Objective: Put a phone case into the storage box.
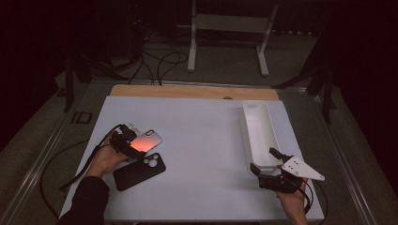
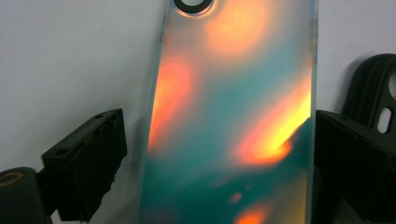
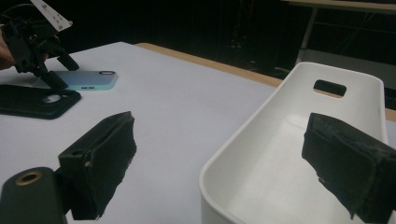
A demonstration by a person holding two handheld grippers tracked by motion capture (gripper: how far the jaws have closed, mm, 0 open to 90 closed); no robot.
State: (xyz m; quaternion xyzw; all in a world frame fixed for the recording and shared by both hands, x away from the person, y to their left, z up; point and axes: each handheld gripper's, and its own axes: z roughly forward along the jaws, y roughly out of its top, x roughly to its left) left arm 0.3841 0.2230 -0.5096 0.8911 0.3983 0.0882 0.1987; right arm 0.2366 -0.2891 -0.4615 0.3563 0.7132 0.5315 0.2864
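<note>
Left claw (image 2: 219, 154) straddles our glossy case (image 2: 233, 116), unclenched; we judge it light, slick, best pinched across its long edges; right claw (image 3: 233, 172) gapes.

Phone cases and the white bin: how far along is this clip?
Nothing looks done: the white bin is empty. In hand: the left gripper is open around the iridescent case, with a gap at one jaw. The right gripper is open at the bin's near end. The black case lies untouched.
</note>
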